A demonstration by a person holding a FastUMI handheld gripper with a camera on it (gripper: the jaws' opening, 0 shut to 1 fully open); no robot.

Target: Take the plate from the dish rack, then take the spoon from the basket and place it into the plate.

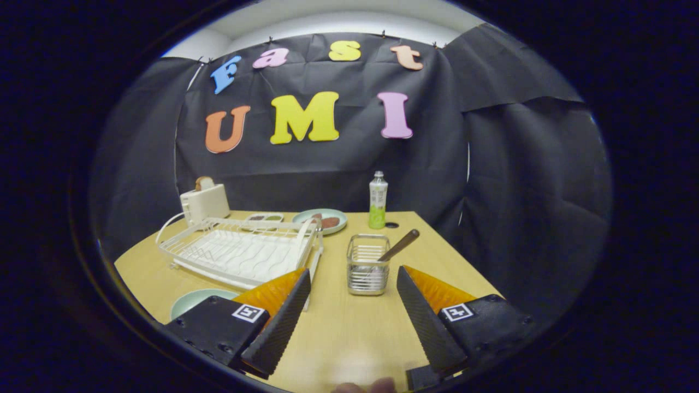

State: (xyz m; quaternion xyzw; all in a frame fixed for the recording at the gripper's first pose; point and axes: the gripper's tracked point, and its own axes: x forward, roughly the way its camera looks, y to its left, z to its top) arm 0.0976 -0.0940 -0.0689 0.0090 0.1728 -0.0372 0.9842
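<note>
A pale green plate (192,302) lies flat on the wooden table (349,327), left of my left finger and in front of the white dish rack (240,251), whose slots hold nothing. A spoon with a brown handle (401,244) leans out of the small wire basket (368,264), just ahead of my fingers and slightly right of centre. My gripper (354,275) is open, its fingers wide apart with only bare table between them.
A white toaster (205,202) with a slice of bread stands behind the rack. A second green plate with food (322,220), a small tray (264,217), a green bottle (378,200) and its dark cap (391,225) sit at the back. The table's right edge runs close by.
</note>
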